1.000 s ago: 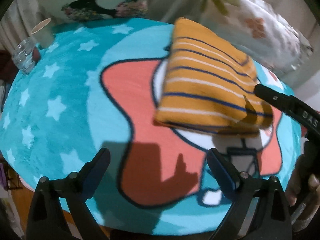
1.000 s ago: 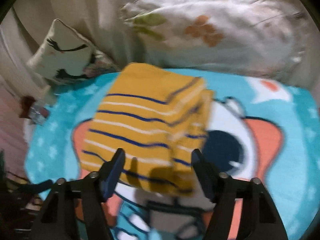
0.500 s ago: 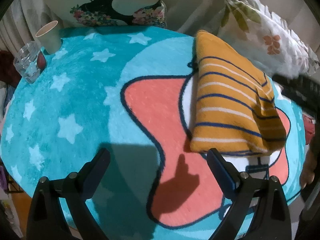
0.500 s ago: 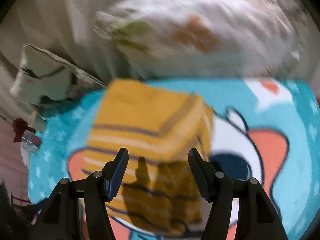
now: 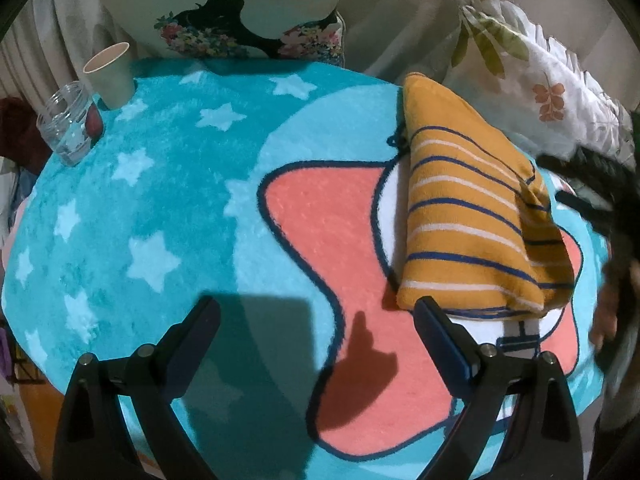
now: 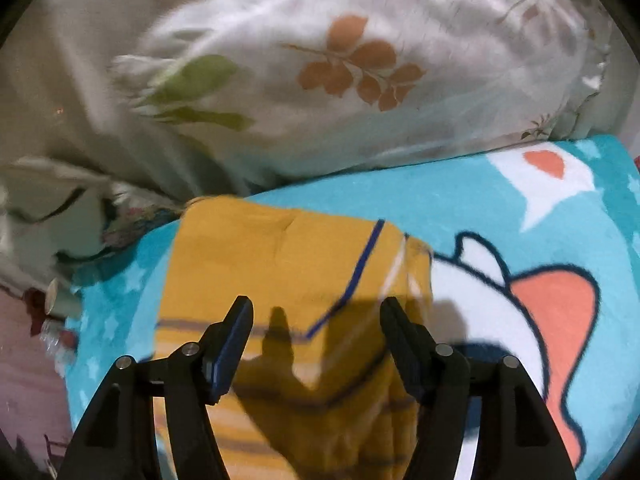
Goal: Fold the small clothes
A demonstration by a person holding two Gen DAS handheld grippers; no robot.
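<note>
A folded orange garment with blue and white stripes (image 5: 472, 208) lies on the teal cartoon blanket (image 5: 160, 216), right of centre in the left wrist view. My left gripper (image 5: 316, 312) is open and empty above the blanket, its right finger near the garment's near corner. In the right wrist view the garment (image 6: 280, 272) lies just ahead of and under my right gripper (image 6: 316, 312), which is open and empty. The right gripper shows blurred at the right edge of the left wrist view (image 5: 592, 192).
A paper cup (image 5: 110, 74) and a glass jar (image 5: 68, 124) stand at the blanket's far left. A printed cushion (image 5: 248, 12) and a leaf-print pillow (image 6: 360, 64) line the far edge. The blanket's edge drops off at the left.
The left gripper has moved left, away from the garment. The right gripper has moved forward over the garment, toward the pillow. The garment lies as before.
</note>
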